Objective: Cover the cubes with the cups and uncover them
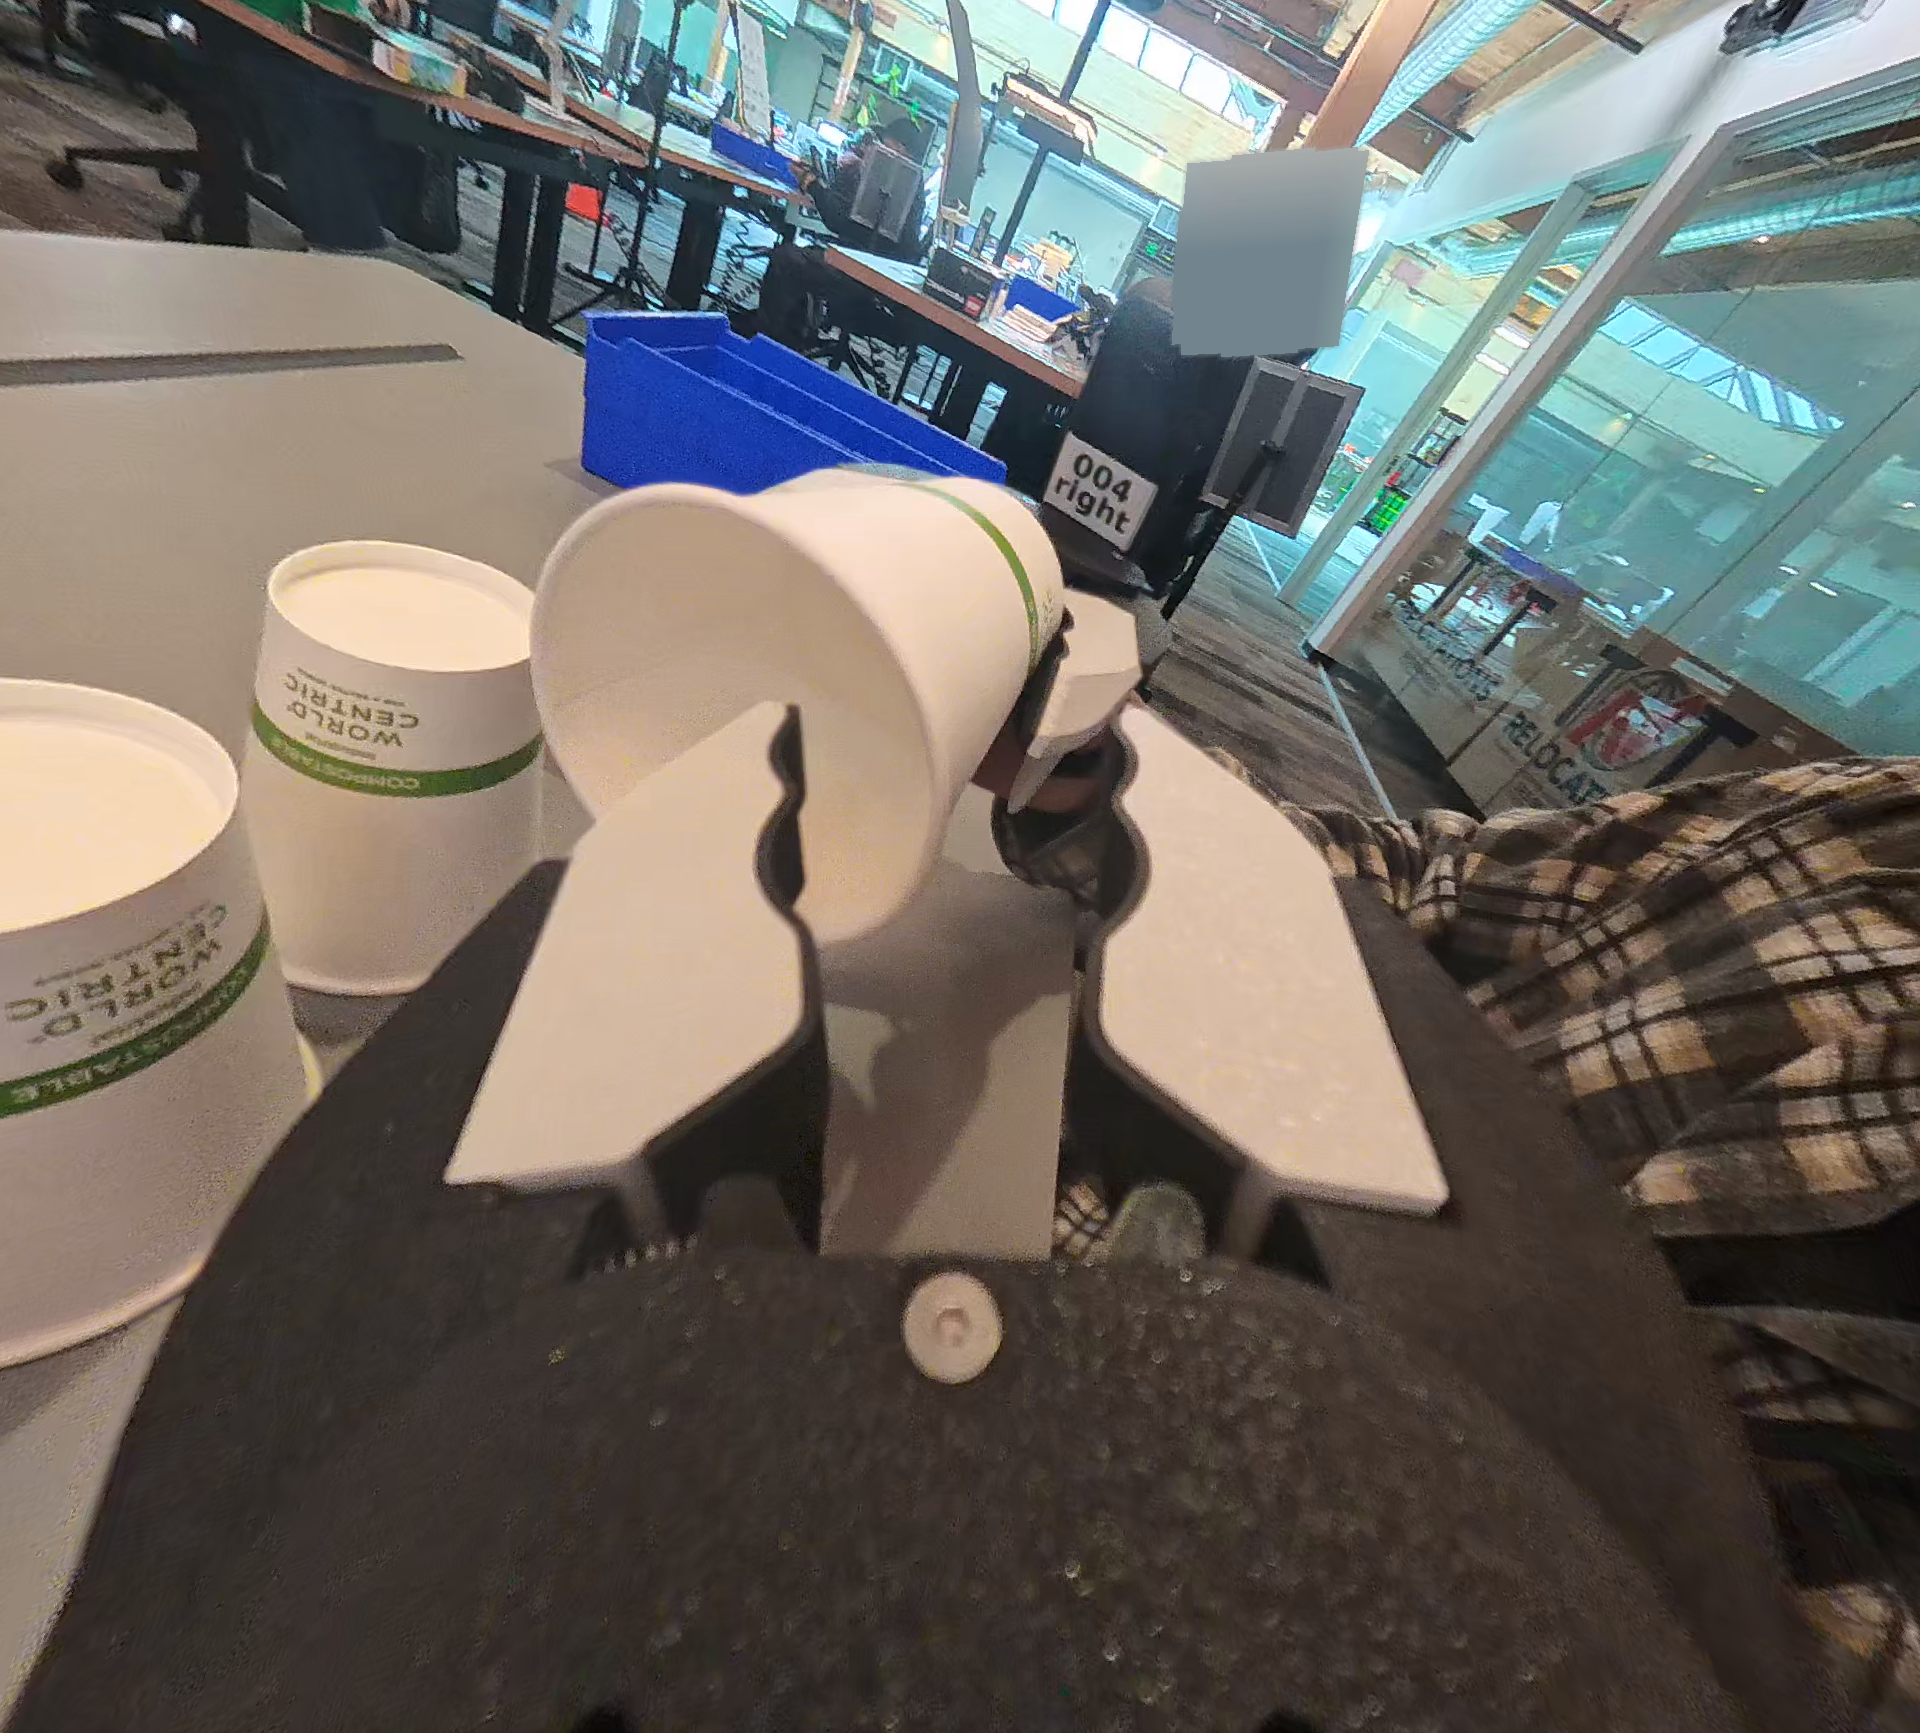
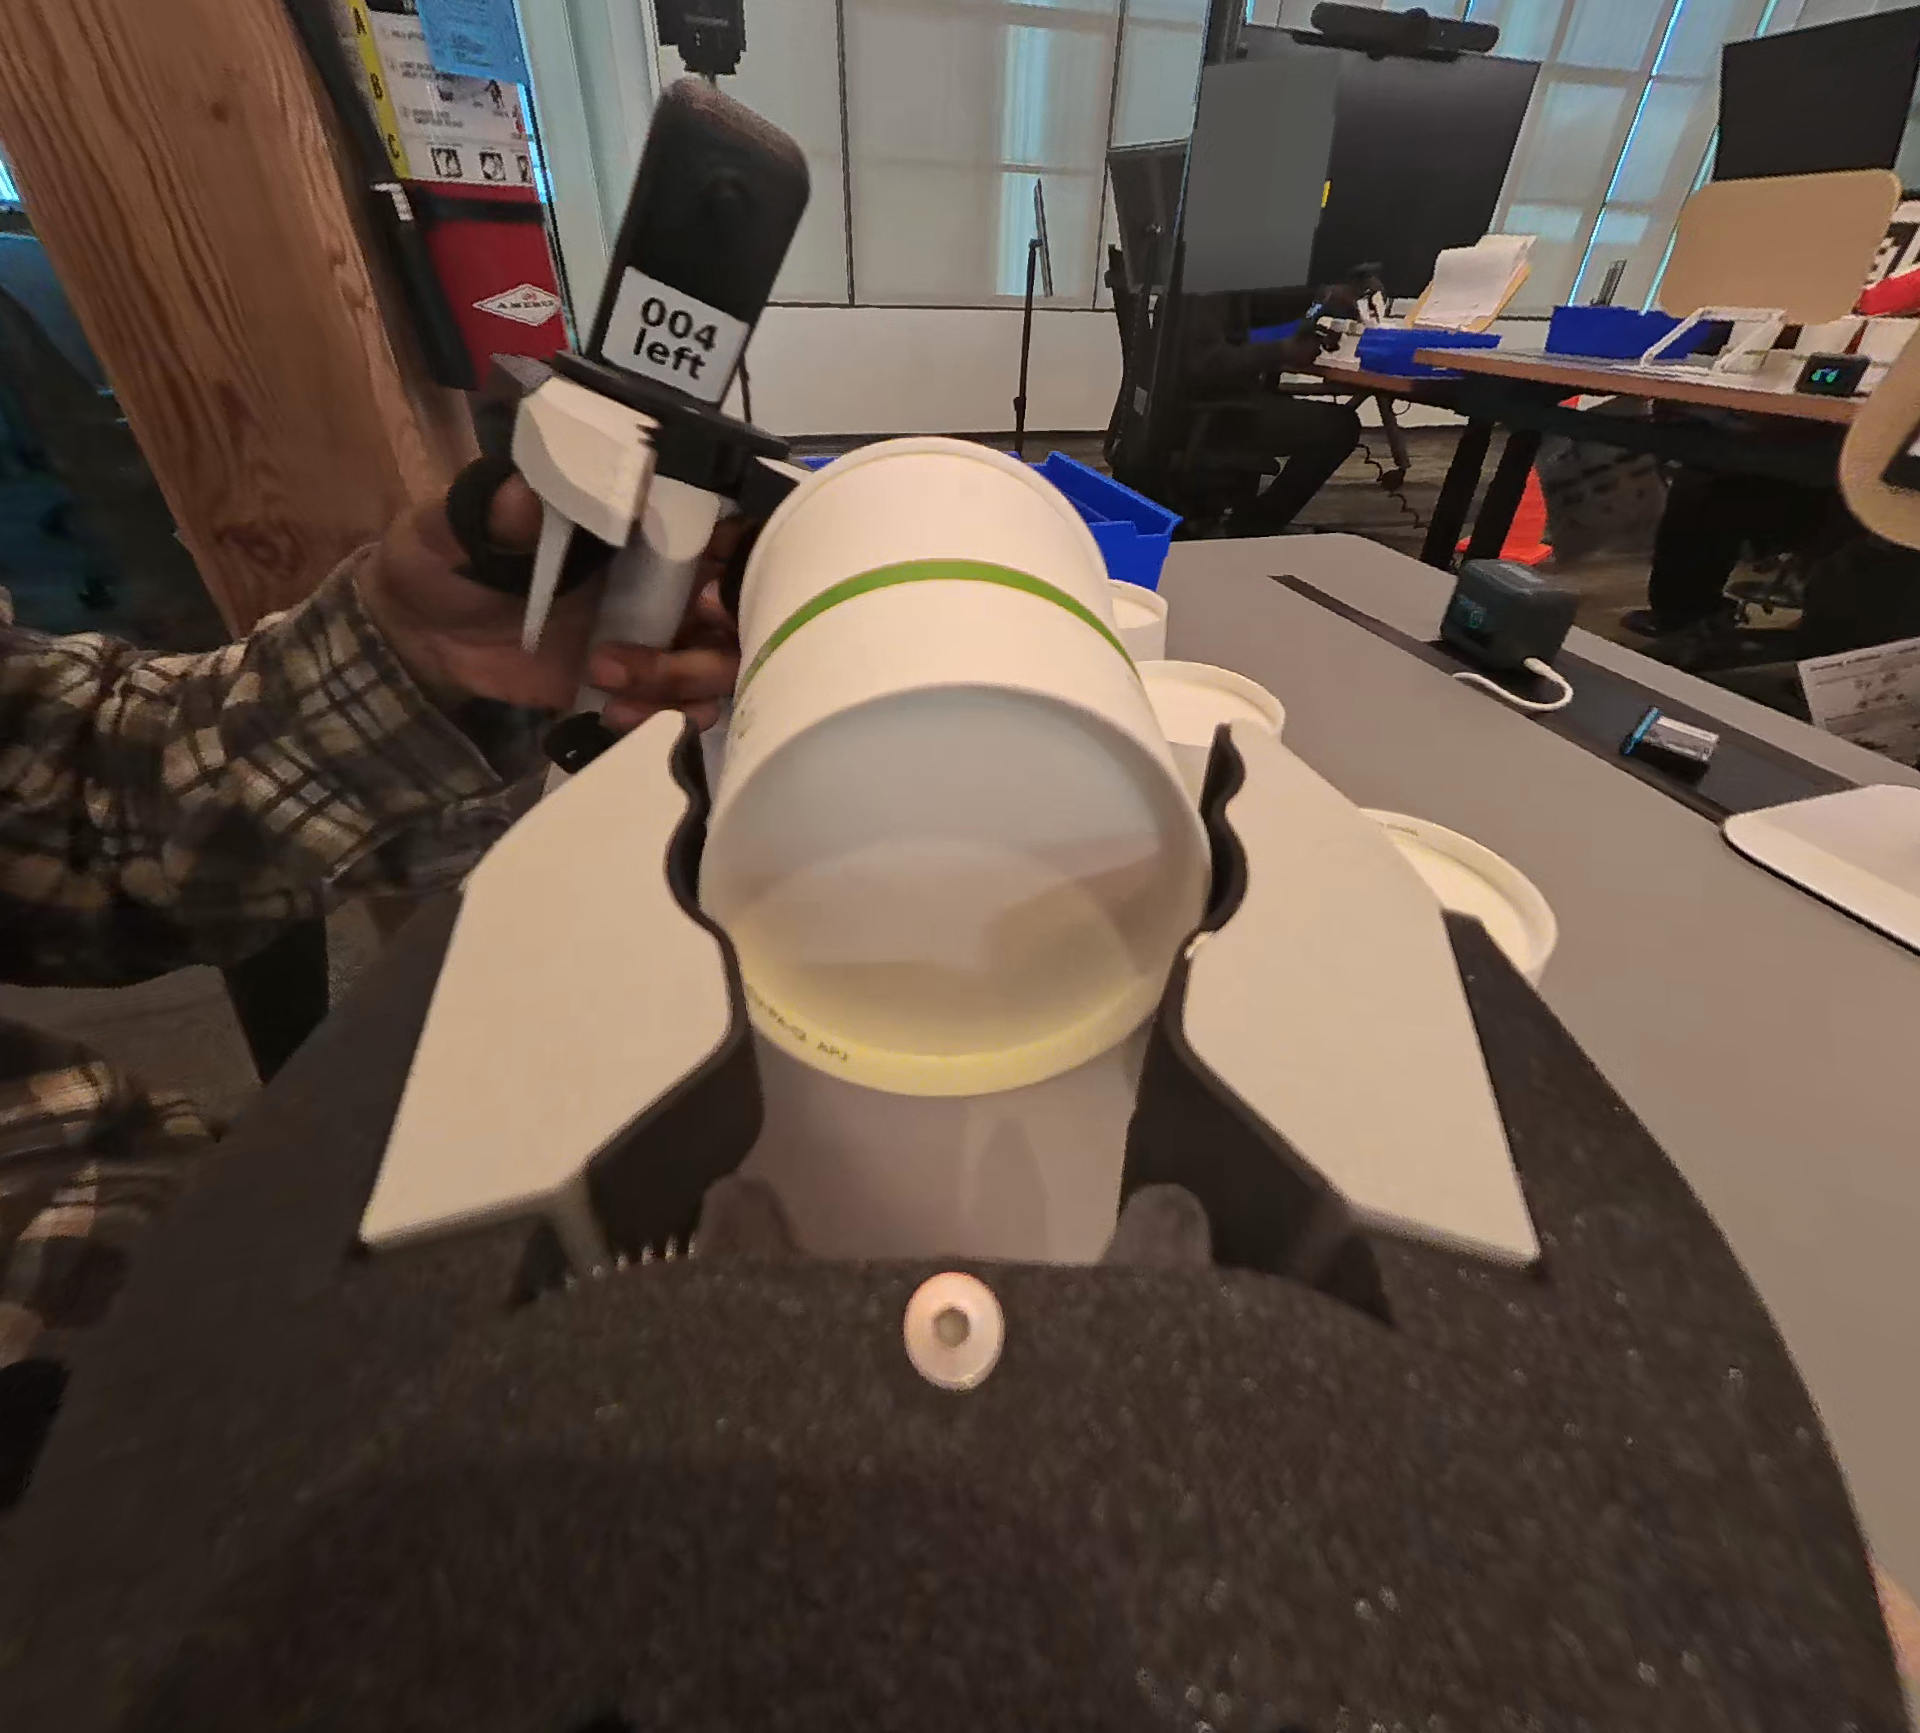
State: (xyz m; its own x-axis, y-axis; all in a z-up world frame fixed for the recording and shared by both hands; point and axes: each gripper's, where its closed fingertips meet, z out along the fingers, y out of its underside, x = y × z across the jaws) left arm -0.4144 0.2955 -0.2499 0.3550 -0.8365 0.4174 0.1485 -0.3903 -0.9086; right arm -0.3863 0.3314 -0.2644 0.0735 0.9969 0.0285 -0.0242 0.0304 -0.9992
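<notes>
Grey table (image 1: 208,436), smooth and matte, with a long dark slot (image 2: 1558,696) across the far part. Left of the left jaws, two white cups upside down on it: nearer cup (image 1: 114,1008) at the picture's edge, farther cup (image 1: 390,779) just beyond, each with a green band. Beyond those jaws, a blue bin (image 1: 748,416) on the far edge. Right of the right jaws, rims of the upturned cups again, partly hidden. Farther right, a small dark device (image 2: 1501,613) in the slot with a white cable, a small black-and-blue item (image 2: 1668,738) beside the slot, a white tray corner (image 2: 1829,852) at the edge.
</notes>
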